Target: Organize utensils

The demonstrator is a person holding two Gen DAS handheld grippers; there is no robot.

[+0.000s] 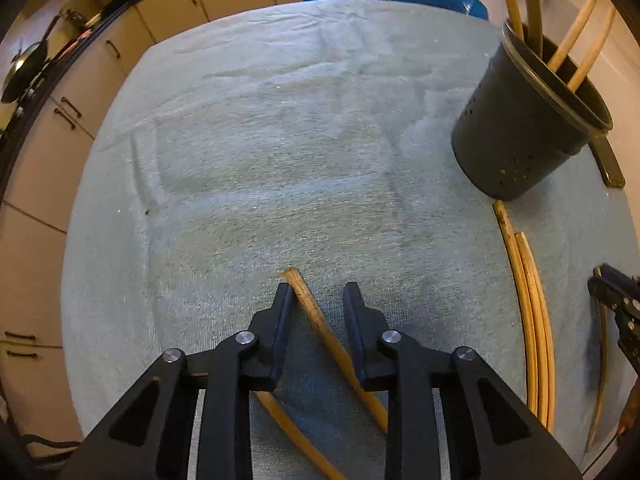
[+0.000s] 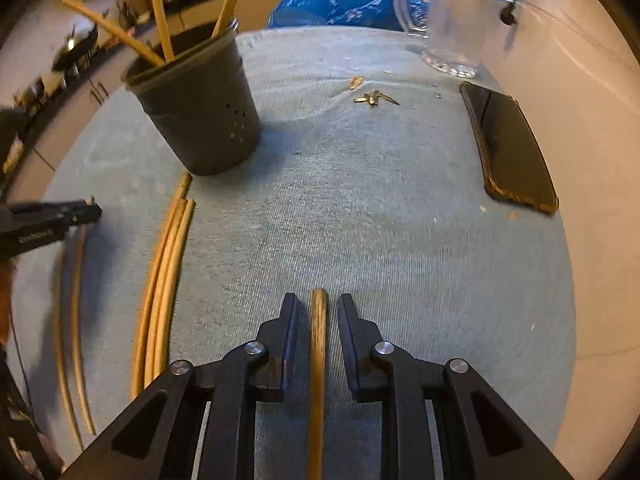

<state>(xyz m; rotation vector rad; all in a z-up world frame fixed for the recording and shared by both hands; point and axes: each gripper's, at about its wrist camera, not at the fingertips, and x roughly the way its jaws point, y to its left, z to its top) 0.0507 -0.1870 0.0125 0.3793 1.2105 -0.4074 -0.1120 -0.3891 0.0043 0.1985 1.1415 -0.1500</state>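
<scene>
While chopstick [image 2: 319,344] lies btwn right claw [image 2: 318,312] fingers, untouched

A pale blue-grey towel [image 2: 380,208] covers the tabletop [image 2: 580,92], creased in places. On it stands a dark perforated utensil holder [image 2: 200,120] with wooden chopsticks inside. Just beside its base lies a bundle of three chopsticks [image 2: 164,280], side by side, and further left two more [image 2: 76,320], blurred. A single chopstick [image 2: 318,360] lies apart nearer the front. A black phone [image 2: 508,148] lies flat at the right, a clear glass jug [image 2: 452,20] stands behind it, and small wooden scraps [image 2: 374,98] lie scattered near the far edge.
</scene>
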